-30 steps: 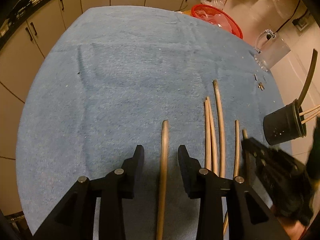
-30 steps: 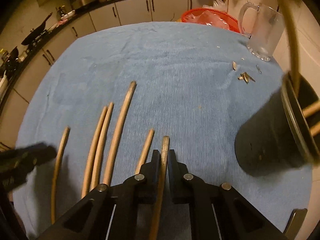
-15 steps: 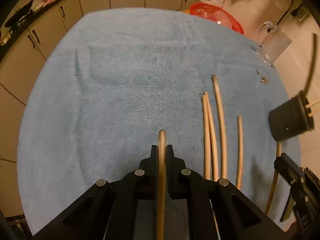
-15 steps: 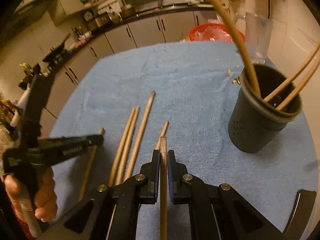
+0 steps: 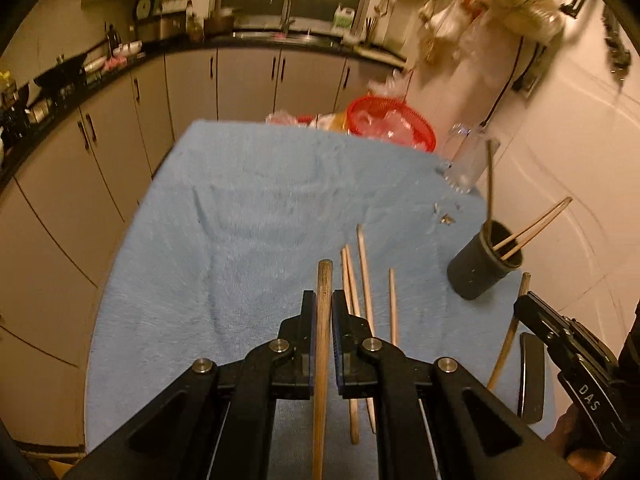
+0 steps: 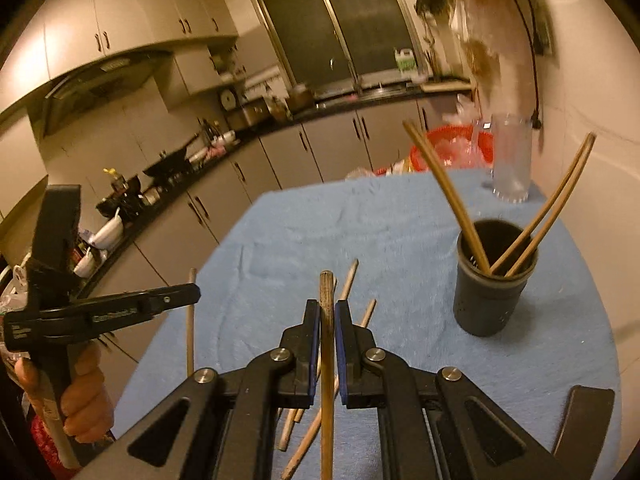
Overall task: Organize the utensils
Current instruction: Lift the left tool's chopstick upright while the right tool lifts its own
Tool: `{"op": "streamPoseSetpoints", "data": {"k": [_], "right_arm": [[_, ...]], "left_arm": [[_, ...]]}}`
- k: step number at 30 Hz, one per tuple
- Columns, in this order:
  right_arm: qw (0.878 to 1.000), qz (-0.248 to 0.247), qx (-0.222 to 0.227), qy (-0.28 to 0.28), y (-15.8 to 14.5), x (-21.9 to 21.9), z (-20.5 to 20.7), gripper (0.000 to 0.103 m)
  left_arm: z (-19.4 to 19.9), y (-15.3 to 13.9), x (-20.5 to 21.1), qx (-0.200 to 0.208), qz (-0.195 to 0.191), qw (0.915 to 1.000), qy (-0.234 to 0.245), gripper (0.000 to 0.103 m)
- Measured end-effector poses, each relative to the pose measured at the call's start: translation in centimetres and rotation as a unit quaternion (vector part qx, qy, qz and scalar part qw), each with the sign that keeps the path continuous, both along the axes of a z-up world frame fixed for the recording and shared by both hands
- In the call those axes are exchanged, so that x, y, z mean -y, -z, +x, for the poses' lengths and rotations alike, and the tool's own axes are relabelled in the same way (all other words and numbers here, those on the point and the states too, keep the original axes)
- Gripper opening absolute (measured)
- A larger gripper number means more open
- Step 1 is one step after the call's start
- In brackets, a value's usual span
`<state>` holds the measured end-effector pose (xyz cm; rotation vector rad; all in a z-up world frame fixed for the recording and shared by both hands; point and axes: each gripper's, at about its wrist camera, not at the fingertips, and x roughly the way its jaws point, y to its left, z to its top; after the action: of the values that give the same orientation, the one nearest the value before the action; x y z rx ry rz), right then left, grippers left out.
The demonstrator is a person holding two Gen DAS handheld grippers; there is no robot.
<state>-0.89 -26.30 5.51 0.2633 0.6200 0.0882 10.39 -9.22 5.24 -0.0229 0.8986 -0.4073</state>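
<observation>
Each gripper clamps one chopstick lengthwise for carrying: left gripper (image 5: 322,312), right gripper (image 6: 327,322). Four loose chopsticks (image 5: 362,276) lie mid-towel. The dark holder (image 6: 494,280), near the blue towel's (image 5: 248,216) right edge, holds three upright.

Both grippers, left gripper (image 5: 324,312) and right gripper (image 6: 327,322), are matte black plastic with blue-edged finger pads, silver pivot screws and white lettering on the side; bare-skinned hand (image 6: 80,396) grips one handle.
</observation>
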Motion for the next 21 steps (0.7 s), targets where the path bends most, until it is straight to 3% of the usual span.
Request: {"op": "streamPoseSetpoints", "data": {"k": [12, 17, 21], "right_arm": [[0.998, -0.018, 0.061, -0.008, -2.9, -1.2, -3.6, 0.008], [0.997, -0.018, 0.068, -0.011, -3.4, -1.5, -4.2, 0.008], [0.997, -0.017, 0.071, -0.01, -3.6, -1.5, -4.5, 0.008]], "left_arm": [[-4.4, -3.7, -0.5, 0.043, -0.013, 0.9989, 0.014, 0.007], [-4.8, -4.1, -0.5, 0.05, -0.013, 0.9985, 0.018, 0.007], [-3.5, -3.1, -0.3, 0.029, -0.006, 0.9995, 0.014, 0.007]]}}
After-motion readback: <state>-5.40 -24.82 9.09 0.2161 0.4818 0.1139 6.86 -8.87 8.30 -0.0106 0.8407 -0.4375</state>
